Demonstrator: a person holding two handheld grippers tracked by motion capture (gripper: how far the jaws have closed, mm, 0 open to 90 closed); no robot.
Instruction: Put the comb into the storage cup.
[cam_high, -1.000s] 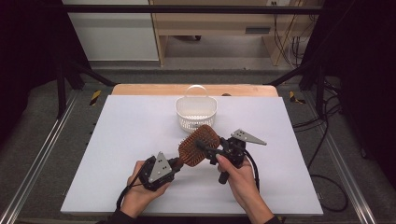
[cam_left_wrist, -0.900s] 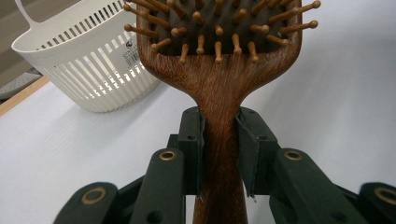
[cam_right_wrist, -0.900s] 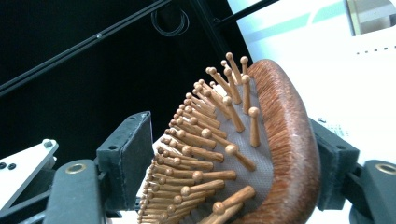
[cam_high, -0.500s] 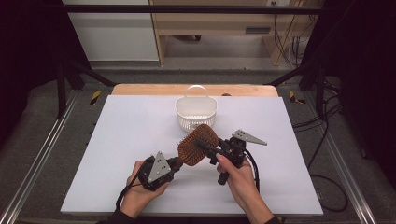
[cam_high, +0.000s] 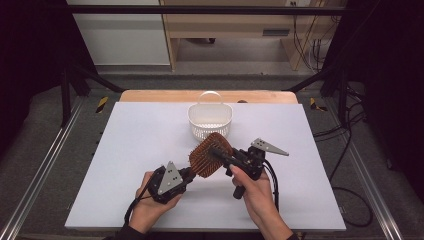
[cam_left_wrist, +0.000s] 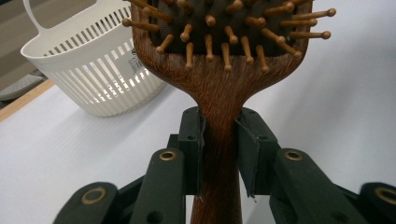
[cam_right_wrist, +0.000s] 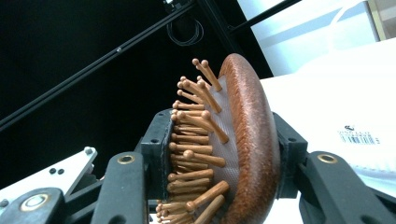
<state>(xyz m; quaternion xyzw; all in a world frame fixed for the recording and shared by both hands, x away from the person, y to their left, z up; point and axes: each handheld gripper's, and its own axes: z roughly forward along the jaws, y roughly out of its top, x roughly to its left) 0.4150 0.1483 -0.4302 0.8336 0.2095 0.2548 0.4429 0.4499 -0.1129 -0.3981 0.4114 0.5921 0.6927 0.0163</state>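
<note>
A white table (cam_high: 130, 150) stands in a dark framed workspace, with a wooden bench beyond its far edge. In the high view, a white slotted basket (cam_high: 210, 120) sits near the middle of the far edge. In front of it, above the table's middle, a wooden hairbrush (cam_high: 210, 155) is held up between both hands. The left tool (cam_high: 186, 175) grips its handle, and the right tool (cam_high: 220, 152) reaches in over the head.

In the left gripper view, the jaws are clamped tight on the brush's neck (cam_left_wrist: 219, 140), bristles facing the camera, with the basket (cam_left_wrist: 93, 70) behind.

In the right gripper view, the jaws have just been closing with the brush head (cam_right_wrist: 243, 140) between them. One pad meets the bristle tips and the other sits at the wooden back.

This looks like a handover from left to right. Next, the right tool needs a firm hold before the left lets go, likely for a drop into the basket.
</note>
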